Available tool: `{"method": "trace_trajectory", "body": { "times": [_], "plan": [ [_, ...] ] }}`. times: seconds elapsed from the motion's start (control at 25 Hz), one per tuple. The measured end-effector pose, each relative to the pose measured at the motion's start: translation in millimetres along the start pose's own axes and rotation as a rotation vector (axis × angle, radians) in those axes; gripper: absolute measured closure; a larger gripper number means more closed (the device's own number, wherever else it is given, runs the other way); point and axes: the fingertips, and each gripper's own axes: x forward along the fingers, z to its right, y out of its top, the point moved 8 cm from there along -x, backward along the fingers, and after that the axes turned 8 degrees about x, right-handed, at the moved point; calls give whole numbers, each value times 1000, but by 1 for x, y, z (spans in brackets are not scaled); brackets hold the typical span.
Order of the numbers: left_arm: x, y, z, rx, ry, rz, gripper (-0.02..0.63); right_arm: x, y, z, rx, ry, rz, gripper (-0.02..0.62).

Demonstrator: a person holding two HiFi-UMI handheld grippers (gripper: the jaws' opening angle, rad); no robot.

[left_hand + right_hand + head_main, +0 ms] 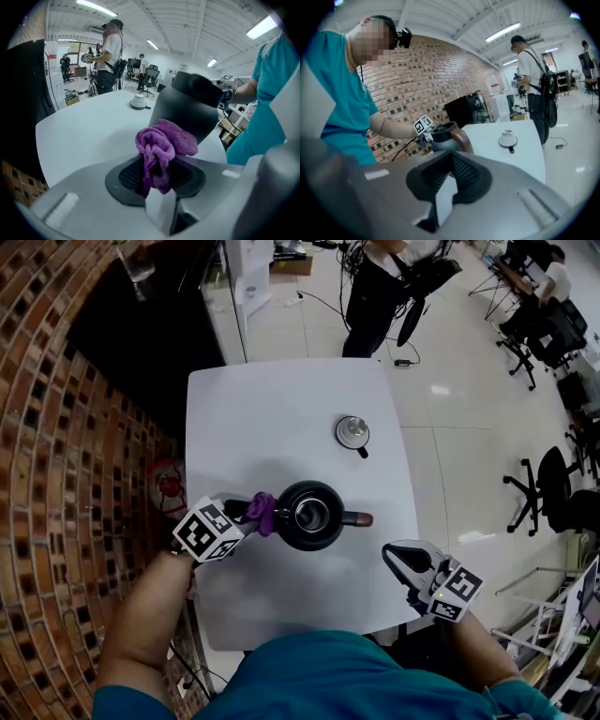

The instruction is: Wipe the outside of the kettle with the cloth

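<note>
A purple cloth (pixel 161 150) in the grey left gripper (pixel 157 173), whose cube (pixel 208 530) bears black-and-white square markers, meets a black kettle (pixel 311 515) with a brown handle (pixel 357 518) on a white table (pixel 272 418), a silver lid (pixel 352 431) beyond, red-brown brick wall (pixel 56 474) behind.

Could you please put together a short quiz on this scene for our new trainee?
1. True or false: the left gripper is shut on the purple cloth.
2. Where is the lid of the kettle? A: on the kettle. B: on the table, apart from the kettle. C: on the floor.
3. Fill in: the right gripper holds ___.
Key: 1 true; 2 B; 3 nothing.
</note>
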Motion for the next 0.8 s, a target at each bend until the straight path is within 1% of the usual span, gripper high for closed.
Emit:
{"method": "trace_trajectory", "body": {
  "times": [0.08, 0.2, 0.28, 0.36, 0.48, 0.6, 0.68, 0.8],
  "plan": [
    [11, -5, -3, 13, -11, -40, 484, -1, -1, 6, 9, -3, 1, 592],
    [5, -3, -15, 77, -33, -82, 483, -1, -1, 12, 12, -6, 3, 592],
    [-16, 13, -31, 126, -41, -71, 483, -3, -1, 17, 12, -10, 8, 592],
    [-37, 37, -49, 178, -62, -49, 485, -6, -2, 22, 22, -21, 21, 592],
    [-45, 71, -59, 273, -142, -55, 483, -11, 0, 30, 34, -28, 49, 592],
    [-27, 88, -53, 355, -258, -122, 484, -12, 5, 38, 22, -29, 67, 592],
    [-12, 93, -52, 380, -306, -170, 484, -13, 8, 44, 13, -32, 77, 592],
    [10, 93, -56, 381, -330, -216, 485, -14, 12, 54, 12, -37, 95, 592]
  ]
}}
